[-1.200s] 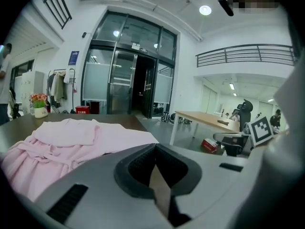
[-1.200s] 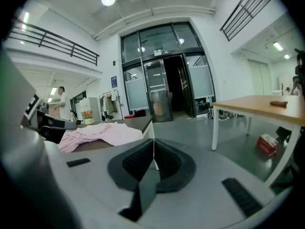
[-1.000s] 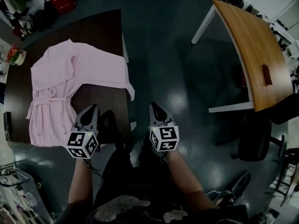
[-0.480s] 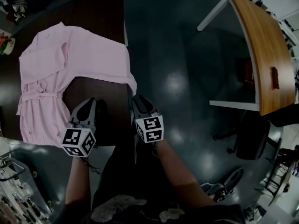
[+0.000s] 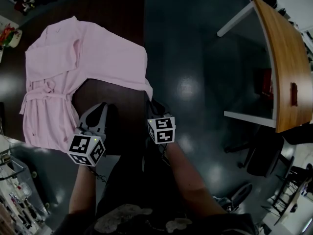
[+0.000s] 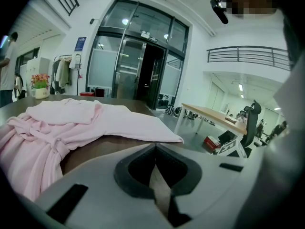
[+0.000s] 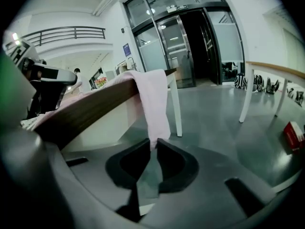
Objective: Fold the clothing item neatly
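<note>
Right gripper (image 7: 152, 146) had just been closing, its tips pinching the pink robe (image 7: 155, 104) corner hanging ahead; left gripper (image 6: 155, 148) was shut, empty.

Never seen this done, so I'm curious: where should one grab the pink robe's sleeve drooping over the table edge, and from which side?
Probably the sleeve by its free lower end, approached from beside the table, below the top, pinching the cloth across its thickness. It hangs straight down off the edge with both faces exposed, while the rest of the robe lies flat.
</note>
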Available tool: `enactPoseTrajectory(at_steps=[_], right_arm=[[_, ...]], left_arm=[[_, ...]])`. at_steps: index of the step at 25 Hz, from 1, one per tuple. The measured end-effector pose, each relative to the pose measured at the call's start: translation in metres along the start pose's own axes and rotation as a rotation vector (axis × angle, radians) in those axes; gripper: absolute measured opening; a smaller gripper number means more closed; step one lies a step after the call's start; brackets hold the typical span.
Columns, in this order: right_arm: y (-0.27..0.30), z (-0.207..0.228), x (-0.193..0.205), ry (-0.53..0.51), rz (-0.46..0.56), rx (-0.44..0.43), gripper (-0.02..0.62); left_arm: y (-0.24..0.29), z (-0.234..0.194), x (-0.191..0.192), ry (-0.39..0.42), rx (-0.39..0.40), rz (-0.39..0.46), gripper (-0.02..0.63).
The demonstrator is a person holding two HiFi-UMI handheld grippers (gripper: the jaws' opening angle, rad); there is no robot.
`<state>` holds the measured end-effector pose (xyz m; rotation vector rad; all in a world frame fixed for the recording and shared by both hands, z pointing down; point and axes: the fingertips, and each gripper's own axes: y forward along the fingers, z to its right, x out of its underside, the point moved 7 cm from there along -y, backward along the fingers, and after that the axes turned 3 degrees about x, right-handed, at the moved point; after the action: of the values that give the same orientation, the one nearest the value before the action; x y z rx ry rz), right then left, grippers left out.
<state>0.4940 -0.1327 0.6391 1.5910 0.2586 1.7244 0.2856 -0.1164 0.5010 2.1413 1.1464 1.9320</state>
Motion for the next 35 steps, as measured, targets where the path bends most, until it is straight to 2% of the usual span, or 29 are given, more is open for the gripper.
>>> enactPoseTrajectory(at_steps=[2,7,12,17,26,35], right_arm=[[-0.005,0.004,-0.002,-0.011,-0.002,0.013,0.023],[-0.037,0.019,-0.018,0.013,0.035,0.071,0.017],[-0.084,0.033,-0.062,0.003,0.147,0.142,0.017],[-0.108,0.025,-0.114,-0.083,0.248,0.131,0.017],[-0.128,-0.036,-0.190,-0.164,0.363,0.111,0.017],[-0.114,-0.125,-0.224,-0.179,0.403,0.203,0.017]], left_arm=[[-0.003,0.000,-0.002,0.004,-0.008,0.002,0.011],[-0.018,0.006,-0.013,0.019,-0.036,0.026,0.011],[-0.049,0.016,-0.026,0.026,-0.096,0.073,0.011],[-0.080,0.014,-0.030,0.010,-0.160,0.120,0.011],[-0.130,-0.027,-0.040,0.007,-0.194,0.225,0.011],[-0.195,-0.123,-0.042,0.004,-0.157,0.259,0.011]])
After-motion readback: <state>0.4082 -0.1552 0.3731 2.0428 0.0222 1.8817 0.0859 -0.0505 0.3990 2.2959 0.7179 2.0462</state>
